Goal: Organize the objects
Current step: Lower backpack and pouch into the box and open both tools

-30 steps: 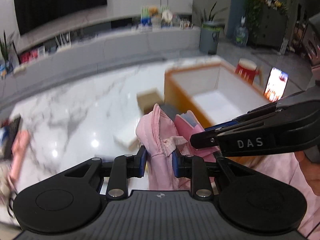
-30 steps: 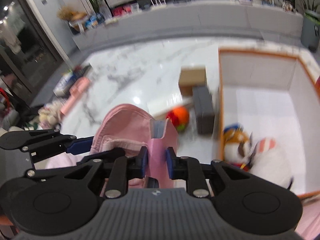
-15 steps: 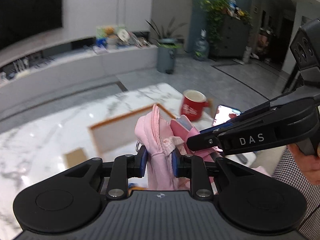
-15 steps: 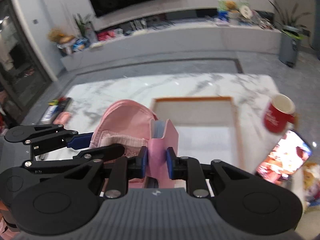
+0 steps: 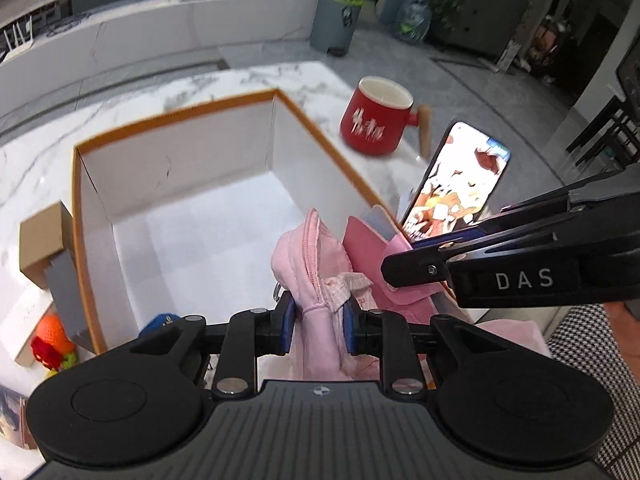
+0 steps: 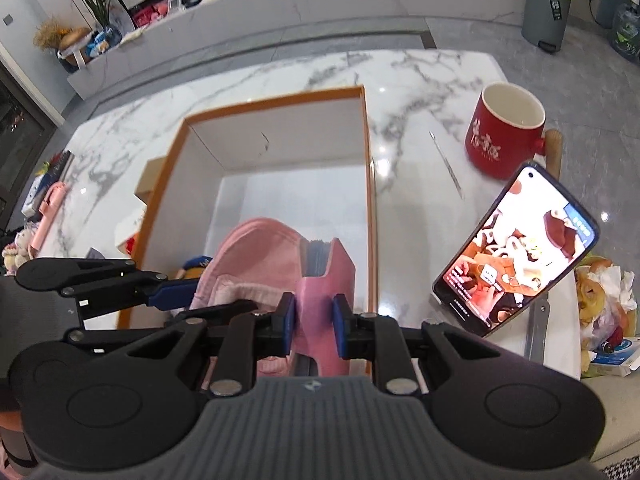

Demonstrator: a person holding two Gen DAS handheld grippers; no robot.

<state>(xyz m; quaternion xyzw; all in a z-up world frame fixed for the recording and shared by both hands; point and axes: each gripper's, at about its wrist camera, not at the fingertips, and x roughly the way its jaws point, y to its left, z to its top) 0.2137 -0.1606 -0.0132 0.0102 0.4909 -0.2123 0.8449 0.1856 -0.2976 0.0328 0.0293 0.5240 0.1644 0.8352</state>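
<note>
Both grippers, left [image 5: 318, 326] and right [image 6: 314, 320], have their fingers clamped on the pink bag [image 6: 256, 256], held over the near end of the box [image 6: 280, 98]; half a second ago the view pointed higher.

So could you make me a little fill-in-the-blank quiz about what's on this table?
1. Both tongs, left and right, are clamped on a small backpack coloured ____.
2. The red mug stands ____ the orange-rimmed box.
3. The lit phone leans to the ____ of the box.

Missing words: pink; outside; right
</note>
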